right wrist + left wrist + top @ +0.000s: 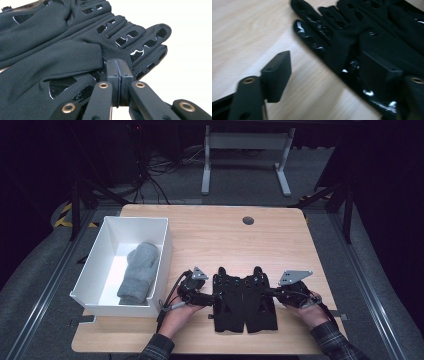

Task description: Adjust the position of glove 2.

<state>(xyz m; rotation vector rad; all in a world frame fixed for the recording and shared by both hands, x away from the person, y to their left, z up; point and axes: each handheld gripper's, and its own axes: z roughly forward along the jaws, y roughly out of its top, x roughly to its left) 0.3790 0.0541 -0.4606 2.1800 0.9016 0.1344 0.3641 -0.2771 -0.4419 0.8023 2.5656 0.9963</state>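
At a wooden table (210, 232), a person works a pair of black gloves (244, 300) lying flat and side by side near the front edge, fingers pointing to twelve o'clock. The right gripper (271, 292) comes in from three o'clock, its jaws pressed together, apparently pinching a fold at the right glove's (75, 55) edge, though the grip cannot be confirmed. The left gripper (209, 297) reaches from nine o'clock with jaws spread; in the left gripper view one pad rests over the left glove (367, 42) while the other stands over bare wood, so nothing is clamped. The step in hand looks like securing both gloves; the next move calls for the left jaws to straddle the cloth's edge and close. At ten o'clock from the gloves sits a white bin (95, 270) holding a grey mitten (138, 272), a likely destination.
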